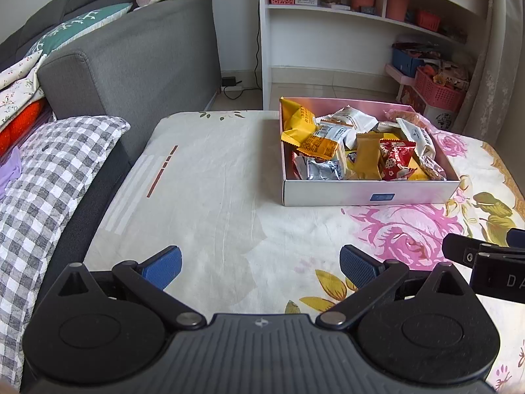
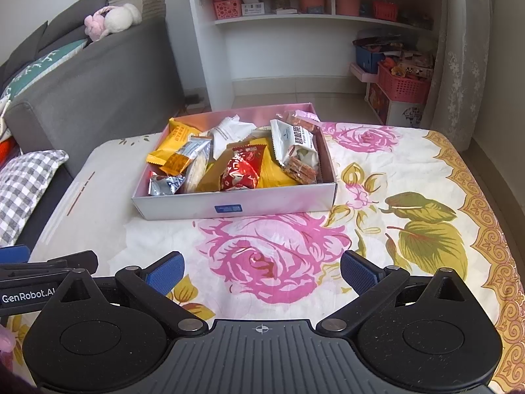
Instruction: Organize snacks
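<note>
Through the left wrist view, I am holding my left gripper [image 1: 261, 267] above the flowered cloth [image 1: 229, 197] on the worktop, its blue pads spread wide with nothing between them. The box [image 1: 370, 192] is sitting ahead and to the right, piled with snacks [image 1: 361, 146], and no packet is lying loose on the cloth that I can see. The tip of my right gripper [image 1: 485, 259] is poking in at the right edge, too cut off here to read.

Through the right wrist view, I am keeping that gripper wide open and empty too, well short of the box. I am judging the sorting as barely begun or nearly over; the next move would call for reaching forward over the near wall and pinching one packet, perhaps the red one [image 2: 239, 170]. The lower packets are buried, and most printing is too small to read.
</note>
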{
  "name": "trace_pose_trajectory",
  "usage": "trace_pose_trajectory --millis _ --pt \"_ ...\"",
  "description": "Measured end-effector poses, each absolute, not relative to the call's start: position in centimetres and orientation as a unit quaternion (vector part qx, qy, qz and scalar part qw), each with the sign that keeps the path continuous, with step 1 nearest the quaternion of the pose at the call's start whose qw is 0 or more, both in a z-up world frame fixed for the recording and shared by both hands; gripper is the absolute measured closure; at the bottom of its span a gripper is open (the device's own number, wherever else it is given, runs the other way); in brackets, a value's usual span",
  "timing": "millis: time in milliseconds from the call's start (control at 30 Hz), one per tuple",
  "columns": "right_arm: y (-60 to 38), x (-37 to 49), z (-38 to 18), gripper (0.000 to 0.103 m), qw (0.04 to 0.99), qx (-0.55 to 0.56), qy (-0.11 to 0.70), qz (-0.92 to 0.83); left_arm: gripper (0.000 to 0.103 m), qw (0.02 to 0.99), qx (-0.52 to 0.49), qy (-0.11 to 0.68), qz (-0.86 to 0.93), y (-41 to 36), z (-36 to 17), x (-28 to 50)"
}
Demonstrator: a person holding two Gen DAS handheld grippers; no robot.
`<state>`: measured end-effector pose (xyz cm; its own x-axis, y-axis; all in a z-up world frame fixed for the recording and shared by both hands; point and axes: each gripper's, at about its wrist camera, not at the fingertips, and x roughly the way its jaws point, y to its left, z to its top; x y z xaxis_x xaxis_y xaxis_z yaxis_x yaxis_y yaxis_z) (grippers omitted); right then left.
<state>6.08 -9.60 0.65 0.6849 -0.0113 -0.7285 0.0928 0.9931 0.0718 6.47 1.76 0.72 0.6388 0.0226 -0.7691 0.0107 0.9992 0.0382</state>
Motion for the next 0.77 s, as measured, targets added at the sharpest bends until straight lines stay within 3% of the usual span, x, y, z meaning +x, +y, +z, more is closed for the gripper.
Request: trace_pose_trajectory --millis 767 --pt "-9.51 6.10 0.69 0.001 0.916 0.051 0.397 -0.028 0.000 0.903 0.021 0.429 -0.010 1.59 0.67 6.63"
